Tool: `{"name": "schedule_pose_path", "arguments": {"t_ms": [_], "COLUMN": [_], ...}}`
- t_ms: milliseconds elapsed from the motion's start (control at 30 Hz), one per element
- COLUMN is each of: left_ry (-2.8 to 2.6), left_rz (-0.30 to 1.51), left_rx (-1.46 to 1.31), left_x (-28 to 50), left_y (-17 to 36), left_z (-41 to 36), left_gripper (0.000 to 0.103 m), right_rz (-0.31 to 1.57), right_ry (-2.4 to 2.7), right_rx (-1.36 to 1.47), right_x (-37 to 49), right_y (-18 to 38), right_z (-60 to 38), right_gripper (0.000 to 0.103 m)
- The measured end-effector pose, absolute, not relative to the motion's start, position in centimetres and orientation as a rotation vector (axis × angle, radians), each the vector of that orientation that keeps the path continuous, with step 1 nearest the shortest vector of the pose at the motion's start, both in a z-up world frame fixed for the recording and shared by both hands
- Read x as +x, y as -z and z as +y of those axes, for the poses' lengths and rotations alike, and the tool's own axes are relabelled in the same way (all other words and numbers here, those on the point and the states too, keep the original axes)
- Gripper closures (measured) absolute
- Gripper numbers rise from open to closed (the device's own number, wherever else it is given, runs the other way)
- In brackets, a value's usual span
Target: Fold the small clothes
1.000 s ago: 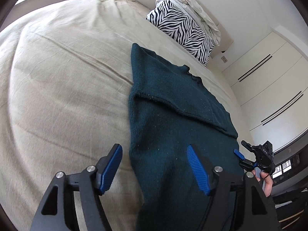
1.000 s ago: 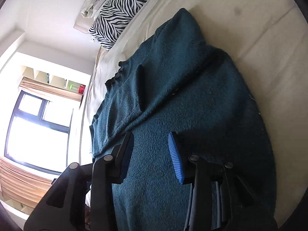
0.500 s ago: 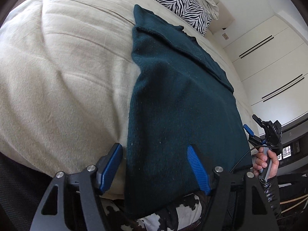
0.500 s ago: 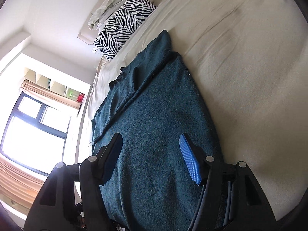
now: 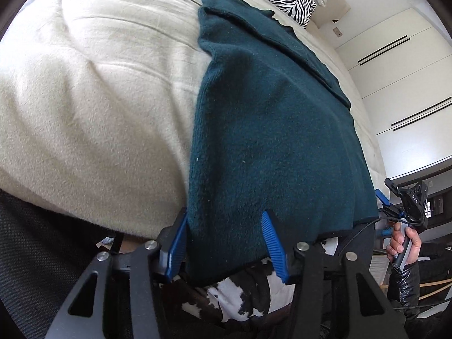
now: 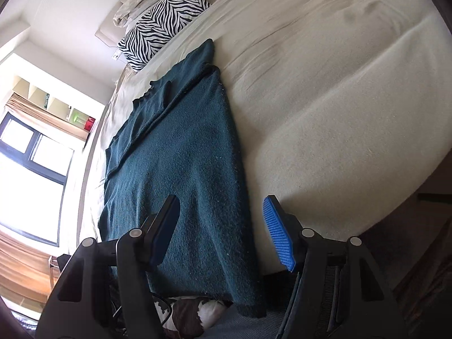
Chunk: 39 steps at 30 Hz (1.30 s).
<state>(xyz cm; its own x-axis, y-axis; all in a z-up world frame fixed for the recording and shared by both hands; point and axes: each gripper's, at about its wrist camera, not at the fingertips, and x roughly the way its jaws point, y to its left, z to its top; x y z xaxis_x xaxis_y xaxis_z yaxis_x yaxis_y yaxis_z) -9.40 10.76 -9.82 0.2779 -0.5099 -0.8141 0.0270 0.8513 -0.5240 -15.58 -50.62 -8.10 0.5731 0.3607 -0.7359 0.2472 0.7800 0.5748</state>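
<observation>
The dark green sweater (image 5: 271,130) lies long on the bed (image 5: 93,90), sleeves folded in at the far end. Its near hem hangs over the bed edge, right by the person's black & white trousers (image 5: 234,296).

The left claw (image 5: 228,243) is at the hem's left corner. Its jaws have just been closing, w/ the cloth edge between them, but there's a gap on the right pad side, so no real hold yet. The right claw (image 6: 223,228) is about half open over the sweater's other edge, one pad above the cloth, one above the bare bed. It holds nothing.

What could go wrong, I think:
- Left claw may bite only a thin bit of hem, so it slips out when lifted.
- It could grab just the top layer, & the fold comes out crooked.
- Right claw may miss its corner, so one side gets pulled & the folded sleeves slide out of place.
- The hanging hem could drag the sweater off the bed.
</observation>
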Motion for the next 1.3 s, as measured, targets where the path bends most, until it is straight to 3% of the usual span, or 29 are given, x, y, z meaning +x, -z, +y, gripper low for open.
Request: {"name": "schedule_pose_path", "arguments": {"t_ms": [133,267,500,567,800,1000,1300], "left_ry": [0.403,0.395,0.412,0.411,0.467,0.582,0.658], "left_rz": [1.280,1.311,1.340,1.335,1.312,1.234,1.018], "left_rx": [-0.398,-0.393,-0.377,-0.380,-0.339,-0.478,-0.948], "left_x": [-9.3,-9.2,-9.6,-9.6,-9.8,-9.3,-6.7], "left_y": [9.9,10.6,10.9,11.0,10.0,7.1,4.2], "left_z": [9.5,9.3,9.1,9.0,8.4,9.4,15.8], "left_gripper": [0.052,0.086,0.087,0.087,0.095,0.096,0.096], "right_rz": [1.055,1.126,1.213,1.221,1.214,1.087,0.818], "right_ry": [-0.055,-0.043,-0.108,-0.100,-0.108,-0.216,-0.307], "right_rx": [0.649,0.622,0.539,0.563,0.611,0.719,0.954], "right_x": [-17.9,-18.7,-17.2,-17.0,-17.4,-17.1,-14.1], "right_y": [8.0,8.8,9.3,9.9,10.1,7.3,3.0], "right_z": [-51.0,-50.5,-47.3,-47.5,-48.3,-48.5,-51.0], "right_gripper": [0.042,0.042,0.049,0.063,0.093,0.095,0.095]}}
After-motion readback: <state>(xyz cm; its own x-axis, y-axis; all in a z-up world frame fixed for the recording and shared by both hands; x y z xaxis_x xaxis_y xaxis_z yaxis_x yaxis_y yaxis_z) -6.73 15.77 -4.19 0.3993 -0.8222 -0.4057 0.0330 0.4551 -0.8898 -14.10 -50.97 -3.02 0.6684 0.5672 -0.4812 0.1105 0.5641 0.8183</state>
